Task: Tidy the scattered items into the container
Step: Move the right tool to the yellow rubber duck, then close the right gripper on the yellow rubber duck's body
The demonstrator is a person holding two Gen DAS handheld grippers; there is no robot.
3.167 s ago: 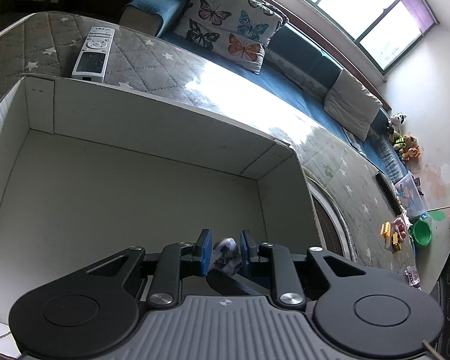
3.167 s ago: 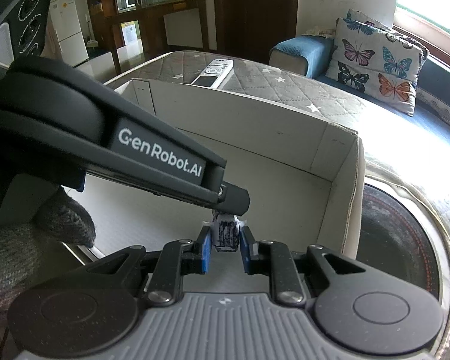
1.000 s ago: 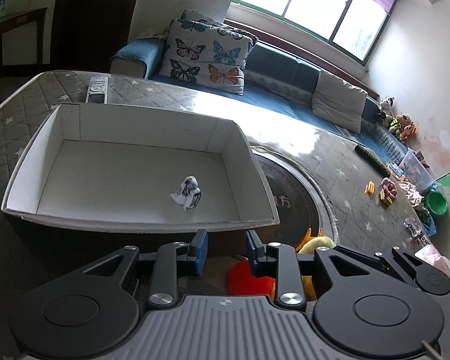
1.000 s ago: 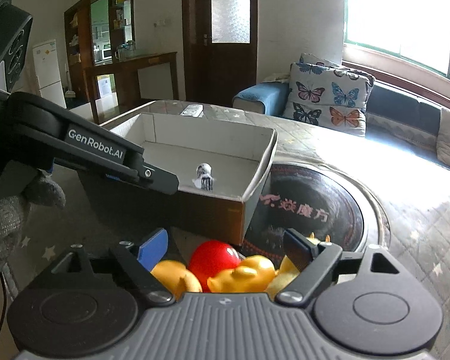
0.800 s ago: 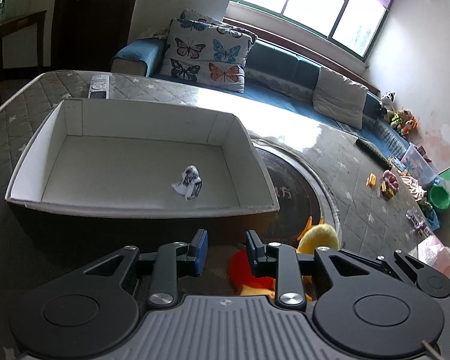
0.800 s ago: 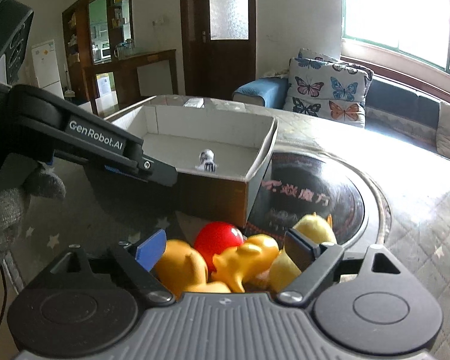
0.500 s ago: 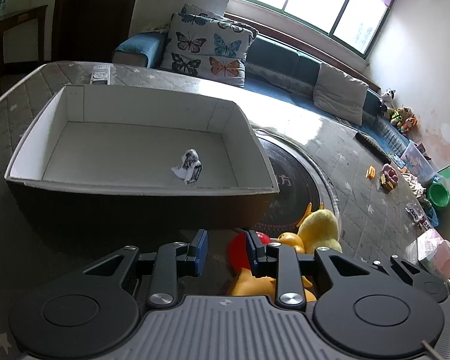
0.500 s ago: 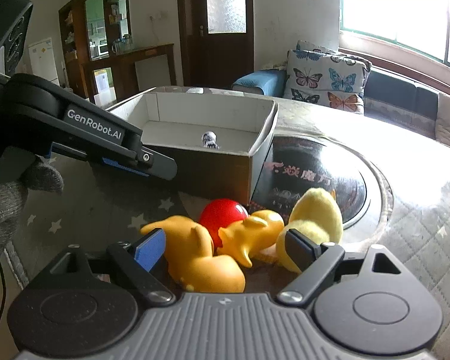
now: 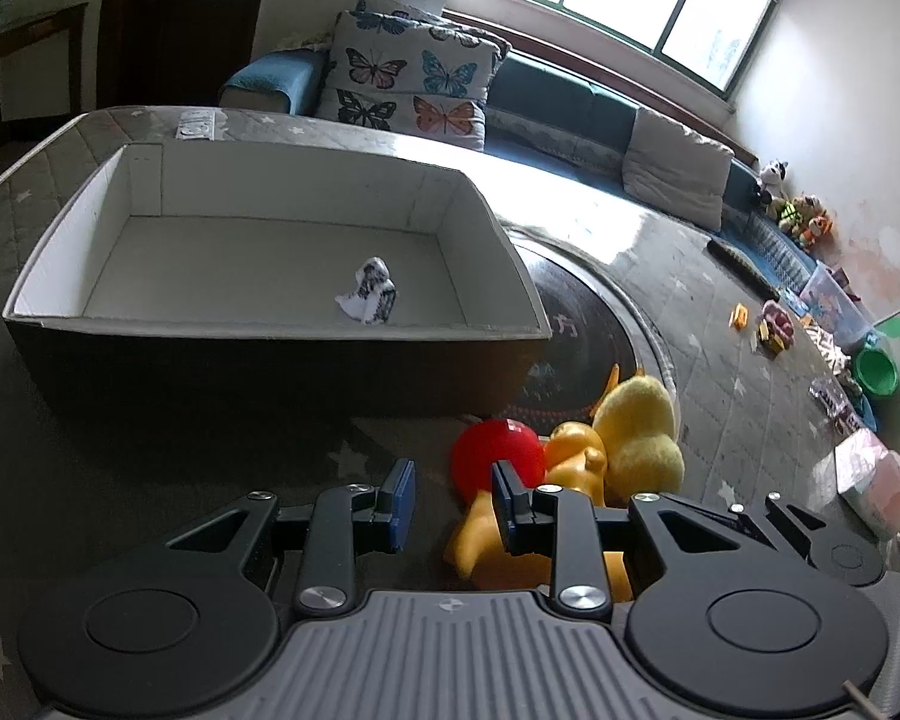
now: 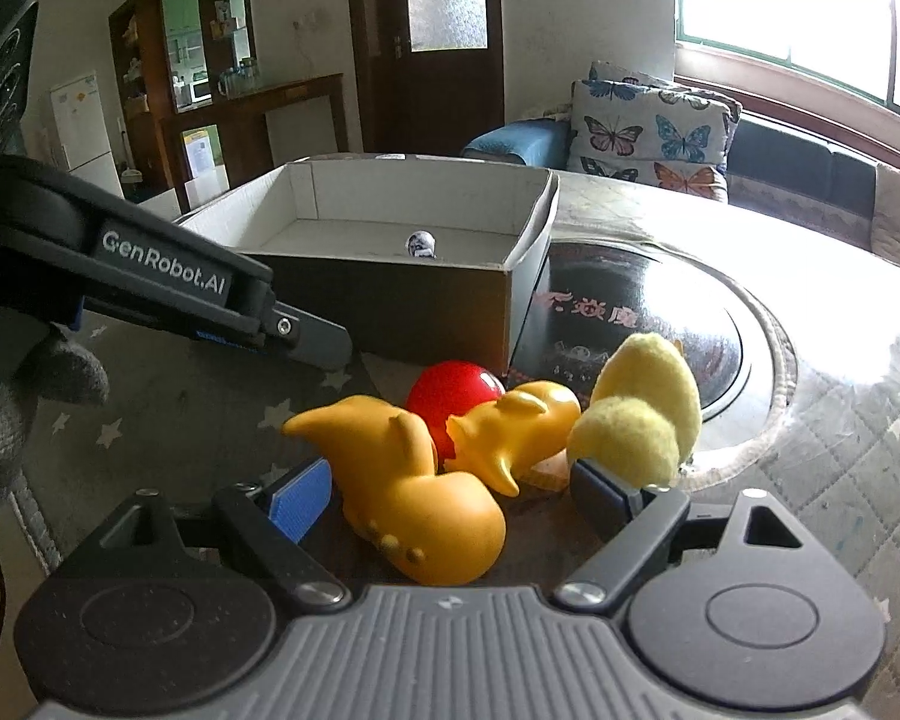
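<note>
An open cardboard box [image 9: 498,240] [image 10: 528,240] stands on the table with a crumpled black-and-white paper ball [image 9: 369,299] [image 10: 420,244] on its floor. In front of it lie a red ball [image 9: 495,456] [image 10: 453,387], two orange rubber toys [image 10: 414,492] [image 10: 510,426] and a yellow plush duck [image 9: 636,426] [image 10: 642,414]. My left gripper [image 9: 453,504] is open and empty, just before the red ball. My right gripper [image 10: 450,498] is wide open, its jaws on either side of the nearer orange toy, not touching it.
A grey quilted cover with stars [image 9: 720,396] lies on the table, with a round dark glass plate [image 10: 660,318] beside the box. A remote [image 9: 195,120] lies behind the box. Small toys [image 9: 774,330] and a green bowl [image 9: 876,369] sit at the far right.
Both grippers let go of the paper in the box and drew back and down. The toys have come into view close to both grippers. The right gripper has opened wide.
</note>
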